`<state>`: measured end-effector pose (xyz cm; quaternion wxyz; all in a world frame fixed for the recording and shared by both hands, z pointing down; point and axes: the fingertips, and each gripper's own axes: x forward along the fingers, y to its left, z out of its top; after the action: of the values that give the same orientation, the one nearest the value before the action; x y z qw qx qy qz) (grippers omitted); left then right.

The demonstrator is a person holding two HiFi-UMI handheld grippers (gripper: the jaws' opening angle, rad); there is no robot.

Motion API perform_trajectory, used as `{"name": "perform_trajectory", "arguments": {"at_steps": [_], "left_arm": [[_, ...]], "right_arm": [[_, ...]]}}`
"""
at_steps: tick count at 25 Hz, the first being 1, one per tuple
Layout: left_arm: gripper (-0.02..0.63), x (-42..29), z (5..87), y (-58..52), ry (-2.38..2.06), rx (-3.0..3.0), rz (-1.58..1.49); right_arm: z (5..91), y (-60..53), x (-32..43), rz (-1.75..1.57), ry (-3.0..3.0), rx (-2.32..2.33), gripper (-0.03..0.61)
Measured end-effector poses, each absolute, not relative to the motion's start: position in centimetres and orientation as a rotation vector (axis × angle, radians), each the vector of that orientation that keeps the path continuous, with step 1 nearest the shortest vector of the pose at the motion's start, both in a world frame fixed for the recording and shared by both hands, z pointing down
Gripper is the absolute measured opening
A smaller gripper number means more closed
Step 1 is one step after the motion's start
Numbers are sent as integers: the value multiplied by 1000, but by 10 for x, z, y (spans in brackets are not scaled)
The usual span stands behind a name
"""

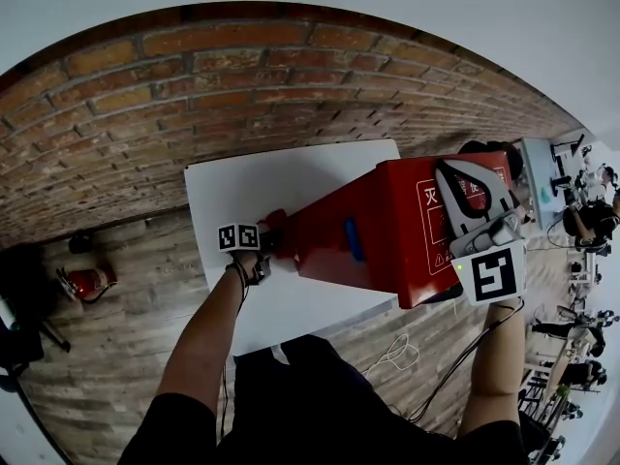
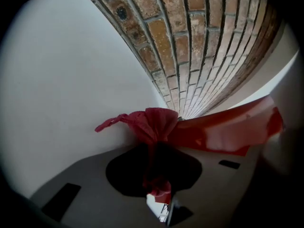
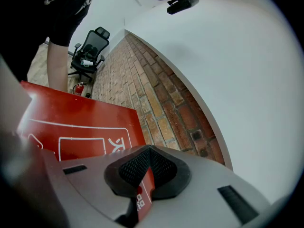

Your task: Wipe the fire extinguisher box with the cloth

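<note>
The red fire extinguisher box (image 1: 387, 231) lies on its side on a white table (image 1: 252, 187), its printed face toward my right. My left gripper (image 1: 263, 241) is at the box's left end, shut on a bunched red cloth (image 1: 275, 224). In the left gripper view the cloth (image 2: 156, 123) sticks out of the left gripper (image 2: 159, 175) and touches the box's red edge (image 2: 228, 131) just above the table (image 2: 71, 80). My right gripper (image 1: 463, 201) is shut on the box's right edge; in the right gripper view the right gripper (image 3: 145, 175) pinches the thin red panel (image 3: 76, 125).
A brick wall (image 1: 194, 76) stands right behind the table. A small fire extinguisher (image 1: 89, 281) lies on the wooden floor at left, and cables (image 1: 392, 352) trail on the floor near my legs. An office chair (image 3: 90, 49) stands by the wall further off.
</note>
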<state>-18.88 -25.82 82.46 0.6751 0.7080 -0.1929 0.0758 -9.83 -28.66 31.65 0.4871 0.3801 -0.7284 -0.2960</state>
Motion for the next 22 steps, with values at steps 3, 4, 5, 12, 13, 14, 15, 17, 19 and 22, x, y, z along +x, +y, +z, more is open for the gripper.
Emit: {"name": "perform_trajectory", "arguments": {"at_steps": [3,4,5,12,13,14,15,17,19,22], "left_arm": [[95,-187,832,-257,-460,1595,212],[95,-187,834,-258,-470,1595,218],[95,-187,837,-258,-484,1597,227],[95,-186,847,-261,-553,1617,284],[95,-186,847,-261,-553,1619,281],[95,-186,847,-261,-554,1620,278],[95,-186,847,-260,-556,1620,277],[95,-187,847,-258,-559,1621,278],[95,-187,847,-254,-558,1626,290],[95,-186,848,-246,-551,1635,309]], "right_arm": [[316,-286,-98,-719,-1769,926,18],[316,-286,-98,-718,-1769,926,18],[316,-286,-98,-718,-1770,926,18],[316,-287,-97,-721,-1772,926,18],[316,-287,-97,-720,-1773,927,18],[316,-287,-97,-719,-1773,928,18],[317,-287,-97,-717,-1773,928,18],[317,-287,-97,-717,-1773,928,18],[317,-287,-97,-720,-1773,927,18],[317,-287,-97,-722,-1774,927,18]]}}
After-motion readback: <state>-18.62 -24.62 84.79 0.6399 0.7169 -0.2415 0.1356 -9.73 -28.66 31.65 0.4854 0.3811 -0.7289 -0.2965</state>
